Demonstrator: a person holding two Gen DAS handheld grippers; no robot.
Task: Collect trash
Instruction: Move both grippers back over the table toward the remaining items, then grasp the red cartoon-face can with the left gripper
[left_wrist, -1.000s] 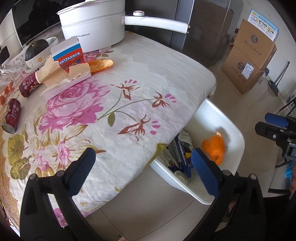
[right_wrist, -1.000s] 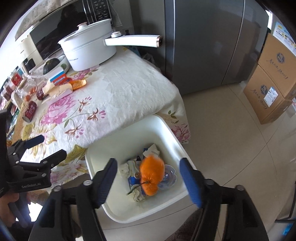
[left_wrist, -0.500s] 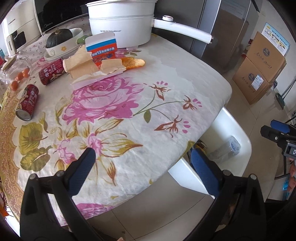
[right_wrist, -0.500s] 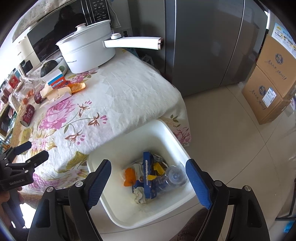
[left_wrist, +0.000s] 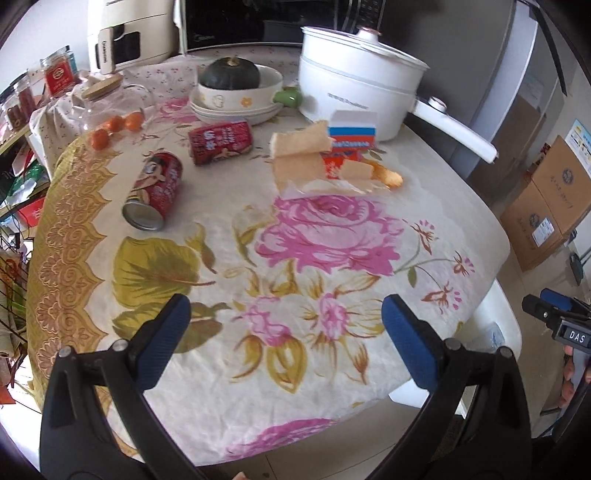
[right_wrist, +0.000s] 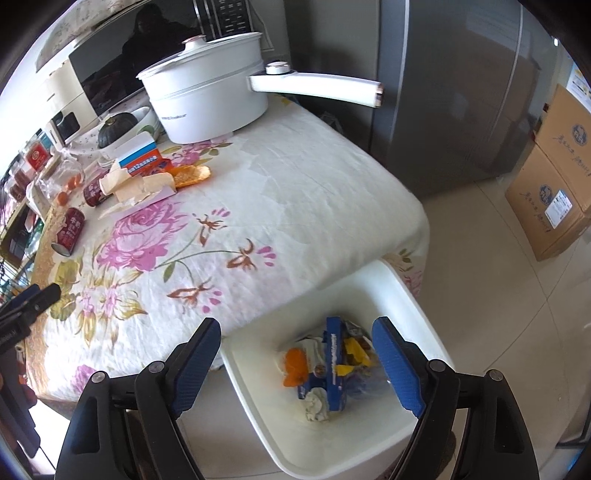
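Observation:
A white trash bin (right_wrist: 402, 291) stands on the floor by the table's corner and holds an orange wrapper (right_wrist: 295, 363), a blue package (right_wrist: 334, 365) and other scraps. My right gripper (right_wrist: 295, 354) is open and empty above the bin. My left gripper (left_wrist: 284, 325) is open and empty over the table's near edge. On the floral tablecloth (left_wrist: 314, 236) lie two red cans (left_wrist: 155, 190) (left_wrist: 220, 141), torn beige paper (left_wrist: 306, 162), a red, white and blue carton (left_wrist: 349, 142) and an orange wrapper (left_wrist: 388, 175).
A white pot (left_wrist: 354, 96) with a long handle, a bowl with a dark squash (left_wrist: 232, 86), a glass jar (left_wrist: 107, 107) and small oranges (left_wrist: 114, 127) sit at the back. A fridge (right_wrist: 461, 92) and cardboard boxes (right_wrist: 557, 177) stand to the right.
The orange wrapper dropped from between my right gripper's fingers into the bin. My left gripper swung from the bin side back over the table, towards the cans.

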